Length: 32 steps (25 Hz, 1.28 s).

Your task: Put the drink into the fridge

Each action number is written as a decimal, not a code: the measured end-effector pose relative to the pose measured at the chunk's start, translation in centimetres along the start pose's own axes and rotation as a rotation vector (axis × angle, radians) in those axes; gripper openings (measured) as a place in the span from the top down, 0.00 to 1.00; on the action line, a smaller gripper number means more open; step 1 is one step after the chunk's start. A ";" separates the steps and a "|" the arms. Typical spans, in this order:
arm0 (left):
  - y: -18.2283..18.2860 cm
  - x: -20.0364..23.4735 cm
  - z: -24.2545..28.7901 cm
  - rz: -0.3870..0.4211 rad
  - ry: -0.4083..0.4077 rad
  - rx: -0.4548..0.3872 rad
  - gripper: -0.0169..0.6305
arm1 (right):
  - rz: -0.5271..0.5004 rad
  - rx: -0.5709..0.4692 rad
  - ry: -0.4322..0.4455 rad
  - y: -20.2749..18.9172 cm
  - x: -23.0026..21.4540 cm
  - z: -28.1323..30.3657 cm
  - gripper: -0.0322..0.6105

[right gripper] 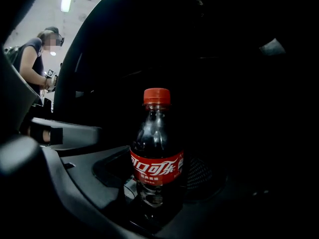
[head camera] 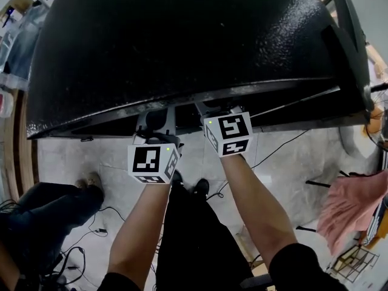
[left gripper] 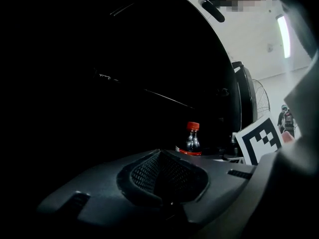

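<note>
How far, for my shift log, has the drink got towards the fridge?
Done: the cola bottle is picked up, clamped upright in the right gripper. In hand: both grippers are at the front edge of the black fridge; the left gripper is shut and empty. Left: standing the bottle inside and releasing it; I can't tell if it rests on anything.
</note>
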<state>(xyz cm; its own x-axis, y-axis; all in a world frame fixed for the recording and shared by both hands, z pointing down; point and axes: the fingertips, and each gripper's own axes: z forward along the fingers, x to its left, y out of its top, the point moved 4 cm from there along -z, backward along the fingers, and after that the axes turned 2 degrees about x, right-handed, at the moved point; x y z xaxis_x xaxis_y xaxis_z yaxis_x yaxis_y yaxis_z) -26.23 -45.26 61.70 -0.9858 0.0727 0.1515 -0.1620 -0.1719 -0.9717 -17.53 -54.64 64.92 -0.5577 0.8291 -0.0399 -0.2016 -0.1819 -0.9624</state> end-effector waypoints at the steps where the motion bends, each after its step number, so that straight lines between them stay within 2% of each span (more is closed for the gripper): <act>1: -0.1 0.1 0.2 -0.004 0.003 0.002 0.95 | 0.005 0.002 -0.002 -0.1 -0.1 0.2 0.45; 11: -0.6 0.8 0.6 -0.026 0.000 -0.002 0.95 | 0.000 0.003 0.007 -0.7 -0.6 3.1 0.45; 17: -1.0 0.9 0.4 -0.050 0.011 0.000 0.95 | -0.017 -0.034 -0.002 -0.8 -0.4 3.2 0.45; 23: -1.1 0.8 0.2 -0.051 0.009 0.006 0.95 | 0.002 -0.020 -0.011 -1.5 -0.4 3.5 0.45; 29: -1.6 0.4 -0.6 -0.066 0.021 0.022 0.95 | 0.003 -0.032 -0.057 -1.2 0.0 1.2 0.45; 32: -1.9 0.0 -1.1 -0.070 0.027 0.030 0.95 | 0.037 -0.020 -0.115 -2.1 0.1 -1.6 0.45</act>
<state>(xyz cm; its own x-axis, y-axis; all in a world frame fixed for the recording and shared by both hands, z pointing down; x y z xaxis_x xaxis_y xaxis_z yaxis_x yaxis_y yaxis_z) -25.91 -43.84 63.36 -0.9704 0.1122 0.2138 -0.2325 -0.1943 -0.9530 -15.88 -53.28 66.54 -0.6532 0.7558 -0.0455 -0.1637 -0.1996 -0.9661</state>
